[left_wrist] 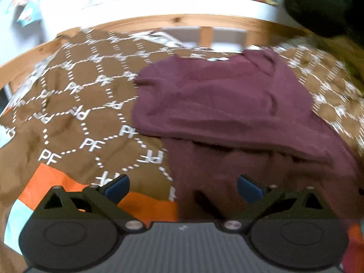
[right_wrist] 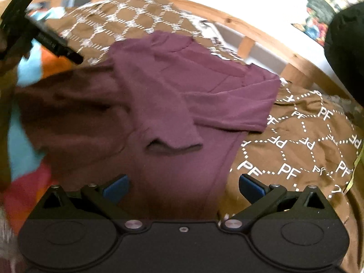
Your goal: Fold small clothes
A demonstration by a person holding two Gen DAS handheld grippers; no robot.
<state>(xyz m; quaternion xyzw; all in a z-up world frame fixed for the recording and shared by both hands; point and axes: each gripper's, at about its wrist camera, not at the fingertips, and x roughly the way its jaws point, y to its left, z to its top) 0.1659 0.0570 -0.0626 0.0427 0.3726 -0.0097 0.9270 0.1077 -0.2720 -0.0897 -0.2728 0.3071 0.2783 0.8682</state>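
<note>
A small maroon T-shirt (left_wrist: 223, 100) lies on a brown bed cover (left_wrist: 75, 104) printed with white "PF" hexagons. One side of it is folded over the body, and a sleeve (right_wrist: 168, 127) lies across the middle. My left gripper (left_wrist: 183, 187) hangs open above the shirt's near left edge, with nothing between its blue pads (left_wrist: 117, 190). Over the shirt's near hem (right_wrist: 182, 182) my right gripper (right_wrist: 183, 187) is open too, and holds nothing. The left gripper also shows as a dark shape (right_wrist: 38, 34) at the upper left of the right wrist view.
A wooden bed rail (left_wrist: 182, 21) runs along the far side of the cover, with a white wall behind it. Orange and light blue fabric (left_wrist: 56, 182) lies at the near left. A dark rounded object (left_wrist: 323, 2) sits at the upper right.
</note>
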